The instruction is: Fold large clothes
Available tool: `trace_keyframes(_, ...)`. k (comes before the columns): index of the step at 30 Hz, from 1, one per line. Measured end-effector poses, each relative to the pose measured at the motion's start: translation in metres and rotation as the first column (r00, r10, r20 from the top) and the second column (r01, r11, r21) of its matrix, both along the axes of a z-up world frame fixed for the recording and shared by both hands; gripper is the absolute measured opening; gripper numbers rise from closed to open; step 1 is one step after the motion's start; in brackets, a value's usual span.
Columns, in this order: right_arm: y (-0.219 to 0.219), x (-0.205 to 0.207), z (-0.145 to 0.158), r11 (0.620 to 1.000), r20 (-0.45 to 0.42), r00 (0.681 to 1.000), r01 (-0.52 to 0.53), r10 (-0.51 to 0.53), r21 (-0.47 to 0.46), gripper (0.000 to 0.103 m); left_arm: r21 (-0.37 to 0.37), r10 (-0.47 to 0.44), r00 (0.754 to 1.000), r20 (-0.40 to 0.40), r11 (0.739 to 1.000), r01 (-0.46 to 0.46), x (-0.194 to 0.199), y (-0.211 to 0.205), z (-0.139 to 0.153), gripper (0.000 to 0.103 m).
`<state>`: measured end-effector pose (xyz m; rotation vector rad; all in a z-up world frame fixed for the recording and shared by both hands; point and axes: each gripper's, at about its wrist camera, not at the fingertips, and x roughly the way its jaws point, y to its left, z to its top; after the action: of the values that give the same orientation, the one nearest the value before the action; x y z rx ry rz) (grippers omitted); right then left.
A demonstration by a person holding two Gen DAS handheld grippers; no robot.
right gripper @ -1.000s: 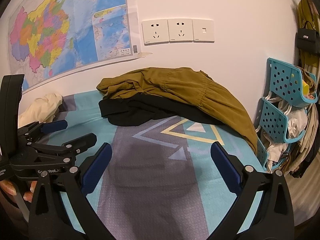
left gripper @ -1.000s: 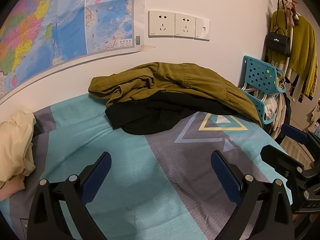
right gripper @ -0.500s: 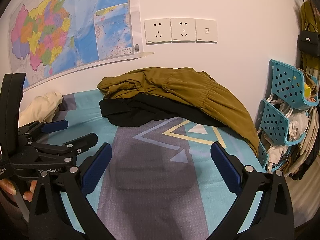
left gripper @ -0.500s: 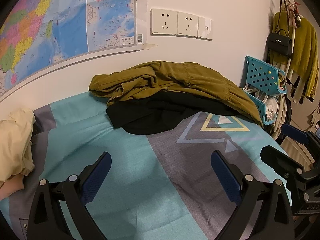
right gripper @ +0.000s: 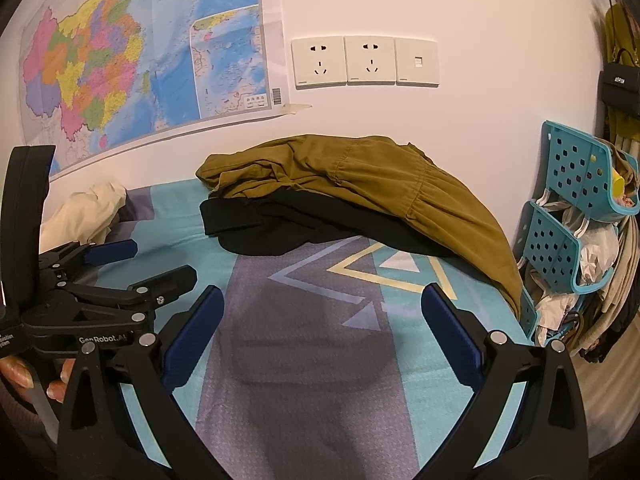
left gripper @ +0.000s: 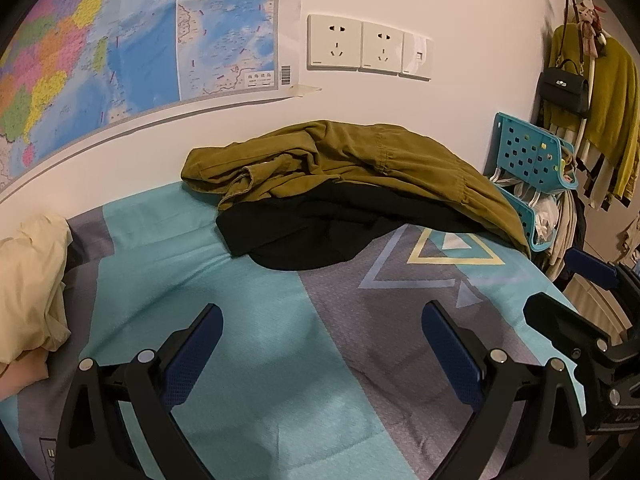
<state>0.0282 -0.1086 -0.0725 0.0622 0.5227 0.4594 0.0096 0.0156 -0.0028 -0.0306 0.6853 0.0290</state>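
Two garments: my olive jacket (left gripper: 360,160) overlaps black top (left gripper: 304,232), so one pinch may drag both
Tongs: left tongs (left gripper: 320,344), right tongs (right gripper: 320,328) both apart, holding nothing

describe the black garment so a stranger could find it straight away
Look at the bed against the wall, below the sockets. The black garment lies there half under the olive-brown one. It is the only dark, flat piece in the pile.

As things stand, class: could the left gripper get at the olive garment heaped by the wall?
Probably yes. The left gripper is open and empty over bare bedsheet, and the olive garment lies on top of the black garment, uncovered.
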Motion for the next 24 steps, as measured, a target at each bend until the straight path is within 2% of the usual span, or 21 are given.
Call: trace_keyframes(24,0.008,0.010,0.004,1.000,0.010,1.000,-0.022,0.022,-0.017,0.097,-0.008,0.021,1.000,-0.009,1.000,-0.021,0.007,0.008,-0.001,0.096)
